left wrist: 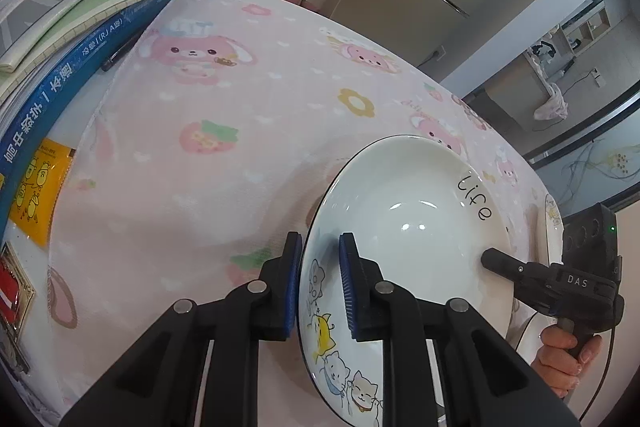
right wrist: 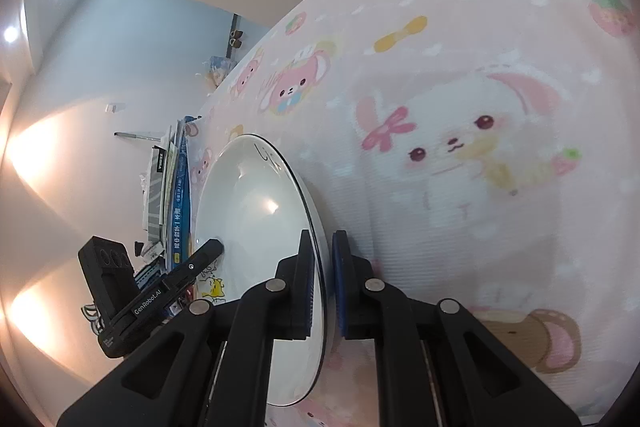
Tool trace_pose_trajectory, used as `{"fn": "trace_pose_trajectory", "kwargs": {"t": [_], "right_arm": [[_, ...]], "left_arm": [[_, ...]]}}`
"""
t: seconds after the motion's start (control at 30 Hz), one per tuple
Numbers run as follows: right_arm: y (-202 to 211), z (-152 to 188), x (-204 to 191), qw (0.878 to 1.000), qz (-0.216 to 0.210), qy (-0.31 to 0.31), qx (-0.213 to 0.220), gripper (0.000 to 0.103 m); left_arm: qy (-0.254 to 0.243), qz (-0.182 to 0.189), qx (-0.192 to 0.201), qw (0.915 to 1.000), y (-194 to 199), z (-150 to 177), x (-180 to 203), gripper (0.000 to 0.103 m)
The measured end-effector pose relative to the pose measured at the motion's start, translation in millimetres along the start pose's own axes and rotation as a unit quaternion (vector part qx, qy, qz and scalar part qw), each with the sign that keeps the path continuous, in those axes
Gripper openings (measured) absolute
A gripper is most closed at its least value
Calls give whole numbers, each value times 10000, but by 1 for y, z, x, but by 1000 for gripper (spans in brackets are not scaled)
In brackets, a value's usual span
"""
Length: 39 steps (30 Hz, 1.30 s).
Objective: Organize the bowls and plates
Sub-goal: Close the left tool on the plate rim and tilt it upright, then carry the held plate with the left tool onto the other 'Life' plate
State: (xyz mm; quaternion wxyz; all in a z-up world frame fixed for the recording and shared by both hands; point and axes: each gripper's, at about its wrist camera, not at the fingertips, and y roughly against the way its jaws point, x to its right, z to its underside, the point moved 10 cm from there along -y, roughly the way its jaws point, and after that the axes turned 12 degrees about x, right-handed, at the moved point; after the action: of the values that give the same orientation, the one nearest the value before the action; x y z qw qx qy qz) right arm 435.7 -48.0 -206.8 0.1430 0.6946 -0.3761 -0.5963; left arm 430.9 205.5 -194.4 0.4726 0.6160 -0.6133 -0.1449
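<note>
White glazed ceramic fills the space between both of your tools: the plate [left wrist: 404,227] sits over the pink cartoon-print tablecloth [left wrist: 224,155], its black rim line running round it and the word "Life" handwritten in black on its inner slope. Cartoon cats, 1 of them yellow, decorate the near edge by your left gripper [left wrist: 320,287]. That gripper's blue pads are closed on the plate's rim, 1 pad outside and 1 inside. Your right gripper [right wrist: 320,283] pinches the opposite rim the same way, jaws nearly together with the thin edge between them. From the left wrist view its body reads "DAS" and your hand [left wrist: 568,355] wraps its handle; from the right wrist view the left tool reads "GenRobot.AI". A second dish [left wrist: 554,223] peeks out just beyond the plate on the right. At the table's far left, a stack of books [left wrist: 64,39] carries a "ZEBRA" label, with a blue spine bearing Chinese characters
</note>
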Motion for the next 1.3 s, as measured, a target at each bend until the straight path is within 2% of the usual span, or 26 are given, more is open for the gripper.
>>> {"fn": "trace_pose_trajectory", "kwargs": {"t": [0.1, 0.2, 0.3, 0.47, 0.6, 0.73, 0.9, 1.07, 1.2, 1.3], "right_arm": [[1, 0, 0, 10000, -18, -11, -10, 8], [1, -1, 1, 9999, 55, 139, -11, 8], [1, -2, -1, 9999, 73, 156, 14, 9], [12, -9, -6, 9990, -418, -115, 49, 9], [21, -14, -14, 9979, -621, -149, 110, 9], [27, -15, -26, 9940, -1053, -259, 110, 10], [44, -18, -40, 9953, -920, -52, 301, 10], [76, -26, -54, 9966, -687, 146, 420, 10], [125, -32, -62, 9955, -379, 527, 688, 10], [168, -33, -66, 9920, -142, 830, 943, 10]], "left_arm": [[197, 158, -55, 9997, 0, 0, -4, 17], [87, 227, -157, 9996, 2, 4, -3, 15], [247, 427, -152, 9987, 5, 2, -4, 15], [481, 1010, -68, 9937, 15, -3, -2, 14], [716, 1536, 125, 9854, 31, -14, 4, 13], [721, 1659, 268, 9831, 40, -20, 7, 9], [602, 1562, 364, 9852, 51, -24, 17, 7], [444, 1646, 600, 9835, 79, -33, 50, 7], [77, 1668, 627, 9840, 95, -23, 91, 7], [-14, 1826, 529, 9818, 106, -11, 123, 8]]}}
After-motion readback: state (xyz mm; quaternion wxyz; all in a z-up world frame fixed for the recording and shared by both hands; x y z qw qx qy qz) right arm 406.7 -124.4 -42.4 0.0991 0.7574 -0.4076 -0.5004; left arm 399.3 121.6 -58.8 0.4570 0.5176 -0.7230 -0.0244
